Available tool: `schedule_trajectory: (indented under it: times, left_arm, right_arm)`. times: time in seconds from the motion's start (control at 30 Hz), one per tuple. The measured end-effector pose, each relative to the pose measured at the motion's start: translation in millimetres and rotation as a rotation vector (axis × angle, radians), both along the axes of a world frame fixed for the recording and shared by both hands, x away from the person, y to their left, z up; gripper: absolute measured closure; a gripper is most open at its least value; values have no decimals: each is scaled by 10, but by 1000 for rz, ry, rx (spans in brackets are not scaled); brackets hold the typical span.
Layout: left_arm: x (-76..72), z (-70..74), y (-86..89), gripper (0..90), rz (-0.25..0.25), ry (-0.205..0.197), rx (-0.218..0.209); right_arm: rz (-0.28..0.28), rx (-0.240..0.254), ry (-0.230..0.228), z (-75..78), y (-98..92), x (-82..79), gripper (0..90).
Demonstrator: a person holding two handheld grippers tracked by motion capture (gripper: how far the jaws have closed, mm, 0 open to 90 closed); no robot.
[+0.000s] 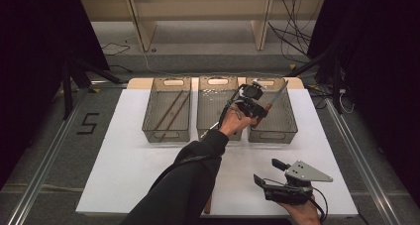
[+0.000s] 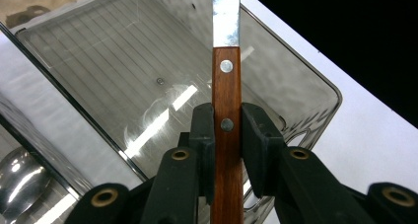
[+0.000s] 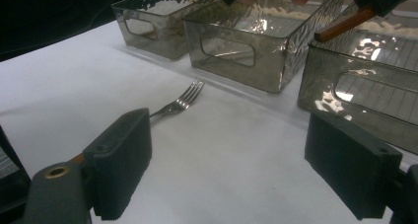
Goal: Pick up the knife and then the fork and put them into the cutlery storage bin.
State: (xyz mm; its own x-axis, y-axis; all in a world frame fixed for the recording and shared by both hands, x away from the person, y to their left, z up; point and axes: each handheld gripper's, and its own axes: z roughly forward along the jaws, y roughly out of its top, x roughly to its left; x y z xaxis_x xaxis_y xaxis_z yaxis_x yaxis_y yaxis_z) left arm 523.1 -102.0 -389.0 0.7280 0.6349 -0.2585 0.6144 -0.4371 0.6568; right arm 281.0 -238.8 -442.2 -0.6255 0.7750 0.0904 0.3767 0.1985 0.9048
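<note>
- The white table (image 1: 129, 170) is taking up most of the space, and everything else is sitting on it.
- Three see-through grey bins are standing side by side at the far end of the table. The left bin (image 1: 167, 109) is holding two thin brown sticks (image 1: 171, 111). The middle bin (image 1: 216, 103) is standing between the other two, and something shiny and round is lying in it — it is too blurry to name. The right bin (image 1: 283, 120) is the one under the knife.
- A person's arm in a dark sleeve (image 1: 190, 178) is reaching across the table toward the bins.
- The left gripper (image 1: 249, 105) is hanging over the right bin, and its jaws are squeezing the knife's wooden handle from both sides.
- The right gripper (image 1: 265, 171) is resting low near the front edge of the table, well apart from the bins — its jaws are standing wide with nothing between them.
- The knife (image 2: 226, 86) is being held up in the air above the right bin, and its shiny blade is pointing away toward the far end of that bin.
- A fork (image 3: 178, 103) is lying flat on the table, just in front of the middle bin.
</note>
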Motion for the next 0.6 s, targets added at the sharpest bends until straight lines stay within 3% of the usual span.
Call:
schedule_trajectory:
  times: [0.23, 0.43, 0.5, 0.6]
  left_arm:
    - [-1, -31, -24, 756, 0, 10, 1]
    - [7, -85, -56, 742, 11, 47, 35]
    - [-20, -65, -73, 639, 15, 16, 46]
    - [-33, 0, -66, 489, 18, 7, 24]
  right_arm:
    - [1, 0, 1, -1, -2, 2, 188]
    - [1, -3, 0, -2, 2, 2, 188]
    - [1, 0, -1, -2, 3, 2, 188]
    - [1, -4, 2, -3, 3, 3, 187]
